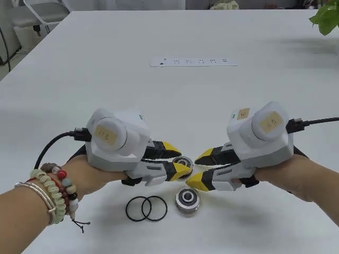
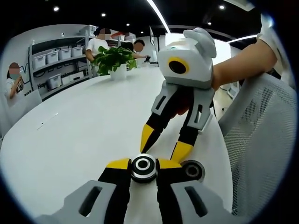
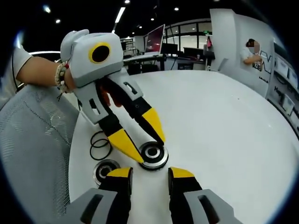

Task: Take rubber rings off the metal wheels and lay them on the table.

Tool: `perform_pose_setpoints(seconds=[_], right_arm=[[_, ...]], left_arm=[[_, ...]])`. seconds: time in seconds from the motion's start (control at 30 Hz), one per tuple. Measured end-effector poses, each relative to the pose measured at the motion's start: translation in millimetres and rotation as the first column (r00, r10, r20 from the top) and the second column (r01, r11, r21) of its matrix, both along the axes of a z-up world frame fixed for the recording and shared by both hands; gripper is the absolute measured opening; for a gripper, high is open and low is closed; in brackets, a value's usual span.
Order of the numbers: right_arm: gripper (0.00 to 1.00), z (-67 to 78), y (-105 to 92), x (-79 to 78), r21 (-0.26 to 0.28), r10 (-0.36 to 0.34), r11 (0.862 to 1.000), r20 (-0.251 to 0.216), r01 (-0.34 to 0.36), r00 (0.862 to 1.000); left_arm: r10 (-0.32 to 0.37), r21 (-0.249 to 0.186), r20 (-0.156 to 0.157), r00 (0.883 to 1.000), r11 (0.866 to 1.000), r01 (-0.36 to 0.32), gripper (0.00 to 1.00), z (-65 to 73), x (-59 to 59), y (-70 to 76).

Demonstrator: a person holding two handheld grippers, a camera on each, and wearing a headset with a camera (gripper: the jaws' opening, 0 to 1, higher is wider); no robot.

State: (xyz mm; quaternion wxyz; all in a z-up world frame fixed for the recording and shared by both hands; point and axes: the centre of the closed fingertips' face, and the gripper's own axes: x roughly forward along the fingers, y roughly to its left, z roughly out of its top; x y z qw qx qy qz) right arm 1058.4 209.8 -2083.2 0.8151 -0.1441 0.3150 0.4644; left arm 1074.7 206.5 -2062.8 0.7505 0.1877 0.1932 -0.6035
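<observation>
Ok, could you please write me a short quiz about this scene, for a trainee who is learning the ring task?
1. True or false: the right gripper has its fingers shut.
2. How many rubber rings lie loose on the table? A) one B) two C) four
3. Which gripper holds a metal wheel between its fingers?

Key: 1 false, they stand open with nothing between them; 2 B; 3 the left gripper.
</observation>
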Motion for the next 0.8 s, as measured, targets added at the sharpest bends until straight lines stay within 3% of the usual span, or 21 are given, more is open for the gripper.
perform_pose_setpoints(seconds=[0.03,0.17,0.23,0.57,0.7,0.8], right_arm=[[0.27,-1.2,0.3,-0.2,-0.001,-0.001,1.0,-0.002,0.001,1.0],[0.26,-0.5,2.3,-0.3,0.02,-0.012,1.0,-0.007,0.012,1.0],[0.26,0.0,3.5,1.1,0.019,-0.012,1.0,0.004,0.012,1.0],[0.29,3.2,7.2,8.8,0.027,-0.033,0.999,0.049,0.031,0.998],[0.22,4.5,6.7,9.5,0.021,-0.022,1.0,0.061,0.021,0.998],[0.21,5.7,4.2,8.3,0.034,-0.02,0.999,0.043,0.019,0.999]], left_arm=[[0.008,-0.012,0.002,1.0,1.0,-0.008,0.16,1.5,1.1,-1.5],[0.014,0.01,0.02,1.0,1.0,-0.014,0.11,0.3,2.5,0.6],[0.006,0.004,0.0,1.0,1.0,-0.006,0.08,-0.3,-0.1,2.3],[0.012,0.0,-0.001,1.0,1.0,-0.012,0.08,0.4,0.0,1.5],[0.012,-0.002,-0.003,1.0,1.0,-0.012,0.08,0.3,-0.3,1.0],[0.013,-0.002,-0.004,1.0,1.0,-0.013,0.08,0.4,-0.6,0.7]])
